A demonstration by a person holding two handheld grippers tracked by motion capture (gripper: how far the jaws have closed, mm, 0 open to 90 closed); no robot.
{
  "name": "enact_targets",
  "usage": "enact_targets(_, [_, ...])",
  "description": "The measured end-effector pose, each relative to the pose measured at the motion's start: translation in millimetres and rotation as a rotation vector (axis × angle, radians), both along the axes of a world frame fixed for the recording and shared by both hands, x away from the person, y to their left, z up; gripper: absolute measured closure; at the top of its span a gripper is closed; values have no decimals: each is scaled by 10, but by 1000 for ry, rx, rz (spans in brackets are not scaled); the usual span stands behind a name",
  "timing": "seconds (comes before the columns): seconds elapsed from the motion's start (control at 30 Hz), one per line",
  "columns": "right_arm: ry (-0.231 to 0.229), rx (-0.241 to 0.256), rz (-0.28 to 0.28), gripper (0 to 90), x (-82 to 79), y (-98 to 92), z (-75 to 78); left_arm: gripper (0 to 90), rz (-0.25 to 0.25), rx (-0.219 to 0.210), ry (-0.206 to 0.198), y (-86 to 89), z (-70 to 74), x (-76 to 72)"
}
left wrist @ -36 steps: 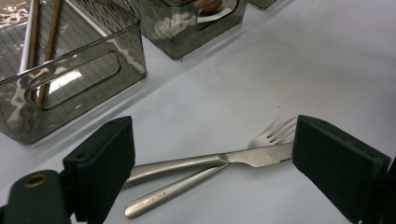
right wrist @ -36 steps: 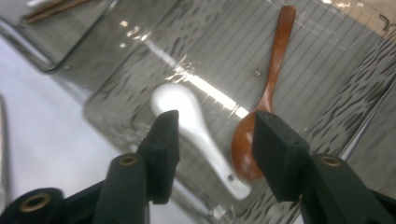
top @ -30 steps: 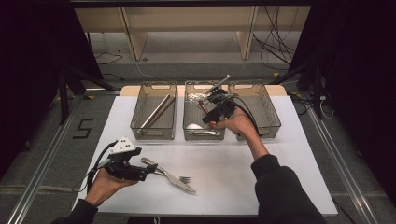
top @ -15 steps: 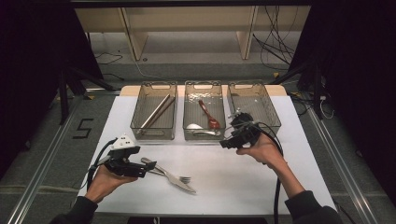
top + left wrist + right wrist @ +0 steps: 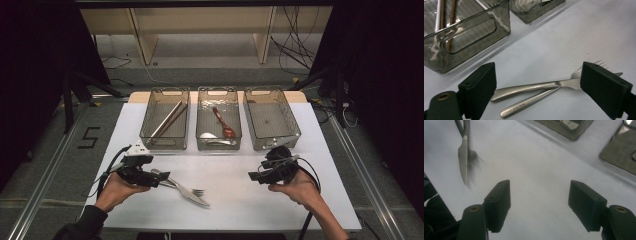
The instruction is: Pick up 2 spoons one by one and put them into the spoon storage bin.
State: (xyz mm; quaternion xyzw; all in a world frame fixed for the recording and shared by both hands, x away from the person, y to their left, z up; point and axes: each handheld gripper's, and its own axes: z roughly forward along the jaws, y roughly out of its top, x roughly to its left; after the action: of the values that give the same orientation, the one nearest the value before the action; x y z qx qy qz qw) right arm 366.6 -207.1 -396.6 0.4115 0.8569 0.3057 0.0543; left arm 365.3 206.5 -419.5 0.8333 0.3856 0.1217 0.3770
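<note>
I note L gripper [image 5: 537, 82] jaws wide, straddling fork [image 5: 534, 87] and knife [image 5: 531, 101] handles; R gripper [image 5: 539, 206] wide, empty.

Your high view looks forward and down from above your side of the table [image 5: 235, 200], taking in all three bins from afar, with your hands entering at 6 o'clock. Your left gripper view sits low and close over the tabletop, facing the fork [image 5: 564, 83] and knife [image 5: 529, 103] between its jaws, the left bin [image 5: 474, 32] at 10 o'clock. Your right gripper view, also low, faces across bare table; it shares that knife [image 5: 463, 157] at 11 o'clock
</note>
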Motion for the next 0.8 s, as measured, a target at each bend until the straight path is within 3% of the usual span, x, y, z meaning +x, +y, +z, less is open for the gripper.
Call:
enact_targets(0.23, [1, 3, 5, 323, -178, -52, -44, 135, -7, 18, 20, -53, -28, 69])
enact_targets(0.57, [18, -30, 14, 319, -291, -81, -146, 142, -14, 65, 18, -93, -43, 183])
enact_targets(0.8, [15, -26, 9, 319, -334, -94, -161, 158, -15, 113, 25, -112, -72, 267])
